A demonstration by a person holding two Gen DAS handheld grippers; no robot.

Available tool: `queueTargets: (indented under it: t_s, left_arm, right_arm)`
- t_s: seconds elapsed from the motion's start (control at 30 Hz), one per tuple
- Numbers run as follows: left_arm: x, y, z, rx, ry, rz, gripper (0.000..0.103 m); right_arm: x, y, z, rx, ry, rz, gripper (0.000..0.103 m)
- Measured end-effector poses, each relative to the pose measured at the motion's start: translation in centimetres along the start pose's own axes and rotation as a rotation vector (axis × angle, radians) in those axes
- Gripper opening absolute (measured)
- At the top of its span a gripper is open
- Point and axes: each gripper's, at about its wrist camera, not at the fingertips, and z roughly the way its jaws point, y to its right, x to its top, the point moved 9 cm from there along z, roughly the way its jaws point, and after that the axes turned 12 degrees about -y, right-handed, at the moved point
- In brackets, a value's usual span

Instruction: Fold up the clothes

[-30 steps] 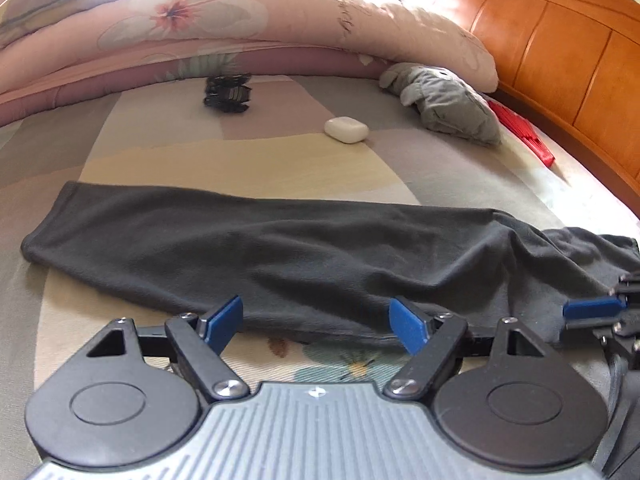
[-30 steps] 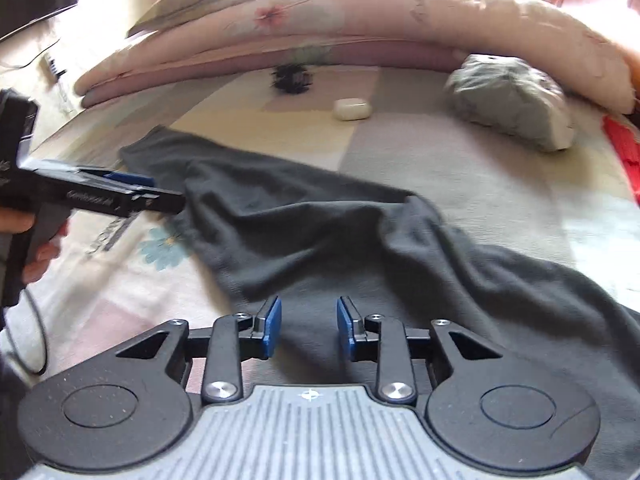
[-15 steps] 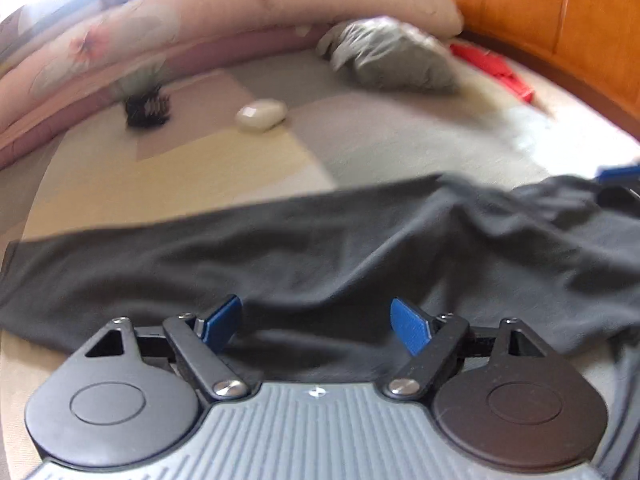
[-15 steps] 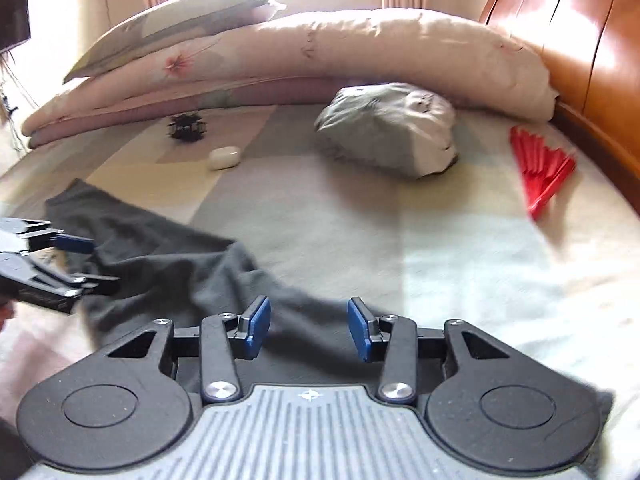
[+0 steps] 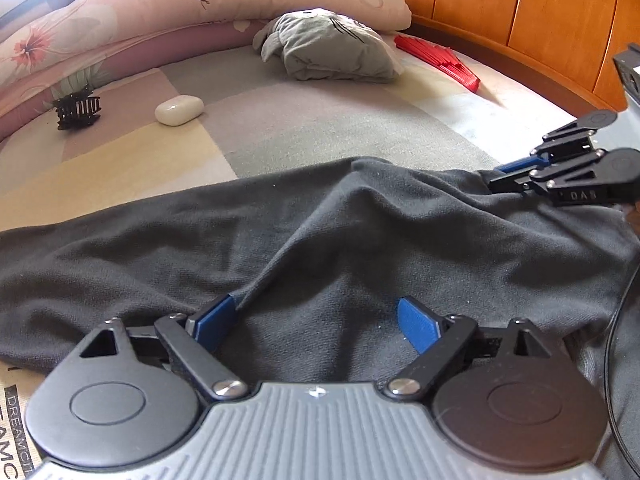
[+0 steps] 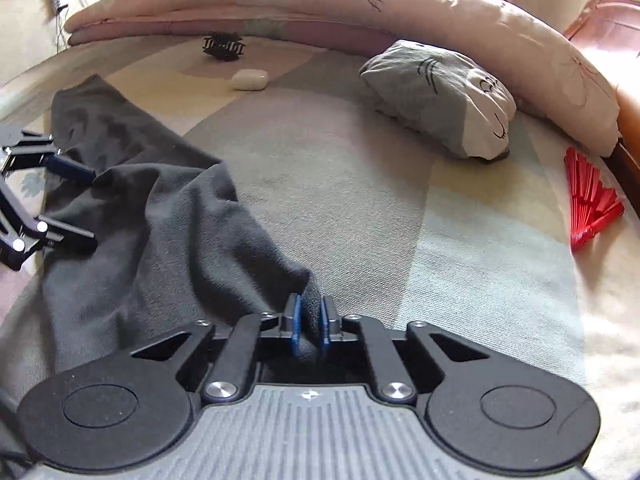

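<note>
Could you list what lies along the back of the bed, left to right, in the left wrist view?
Black hair clip → white earbud case → grey cat-face cushion → red folding fan.

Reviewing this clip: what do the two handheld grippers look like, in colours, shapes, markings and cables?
Both match. The left gripper and the right gripper each have a ribbed grey body with a small emblem, two round black discs at the sides, black link arms with silver screws, and blue pads on the fingers. A thin black cable runs at the right edge of the left wrist view.
</note>
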Motion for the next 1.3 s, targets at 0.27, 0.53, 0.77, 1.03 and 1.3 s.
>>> queueTargets:
  t_s: [0.27,0.53,0.77,1.03,1.3]
  left_arm:
    - [0.0,0.4,-0.3,0.021,-0.036,-0.021,0.09]
    - [-0.1,-0.8,-2.7,0.008,0.003,-0.02,0.09]
    - [4.2,-4.4,-1.9,-0.163,0.037,-0.24,0.088]
    - [7.2,-7.1,3.6,-0.213,0.009,-0.374,0.088]
    - [8.6,-6.8,2.2,-0.094,0.024,-0.354,0.087]
  right_arm:
    - [1.5,2.6,1.1,-0.147,-0.001,0.077,0.005]
    - [0.4,-0.3,-3.8,-0.054,0.081,0.149,0.034]
    - [-2.3,-4.5,-3.7,-0.006,0.049,0.119,0.04]
    - [-4.1,-3.8,-3.7,0.016,0.087,0.228,0.053]
    - [-6.2,1.7,-7.8,-0.041,0.143,0.372,0.061]
